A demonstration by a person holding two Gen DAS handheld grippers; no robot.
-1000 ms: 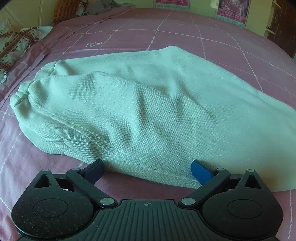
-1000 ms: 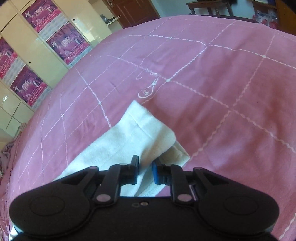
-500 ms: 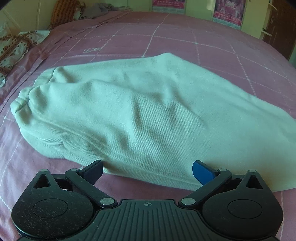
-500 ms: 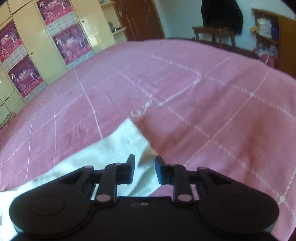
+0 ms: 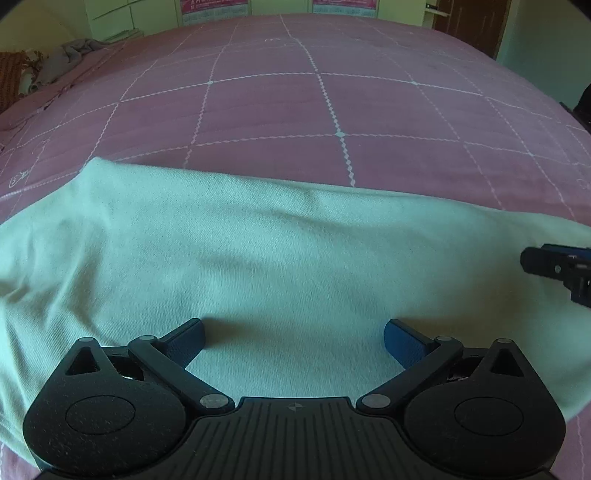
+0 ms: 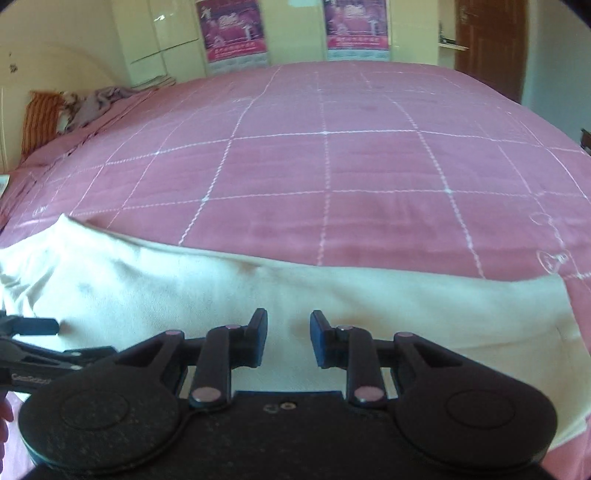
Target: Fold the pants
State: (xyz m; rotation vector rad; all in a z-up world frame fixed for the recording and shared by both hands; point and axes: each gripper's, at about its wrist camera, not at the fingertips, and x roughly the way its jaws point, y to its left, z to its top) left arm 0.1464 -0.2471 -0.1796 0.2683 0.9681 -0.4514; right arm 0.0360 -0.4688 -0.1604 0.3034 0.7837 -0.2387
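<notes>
The pale mint-white knit cotton pants (image 5: pixel 280 266) lie flat on the pink checked quilted bed (image 5: pixel 332 107). The left gripper (image 5: pixel 294 338) hangs wide open above them; the right gripper (image 6: pixel 288 341), at three o'clock, has just parted slightly, nothing between its fingers. Judged between folds: next, pinch an edge.

Place: a bedroom in a home.
Bed (image 6: pixel 332 177): wide, filling most of both views, covered by a pink quilted bedspread stitched in white squares.
Pillow (image 6: pixel 38 118): orange striped, at the head end on the left, with crumpled grey cloth (image 6: pixel 99 101) beside it.
Wardrobe (image 6: pixel 166 33): cream glossy doors along the far wall, right behind the bed.
Posters (image 6: pixel 231 31): two pink and purple printed sheets stuck on those doors.
Door (image 6: pixel 491 44): dark brown wood, at the far right corner.
Light: daylight, falling warm across the bedspread.
</notes>
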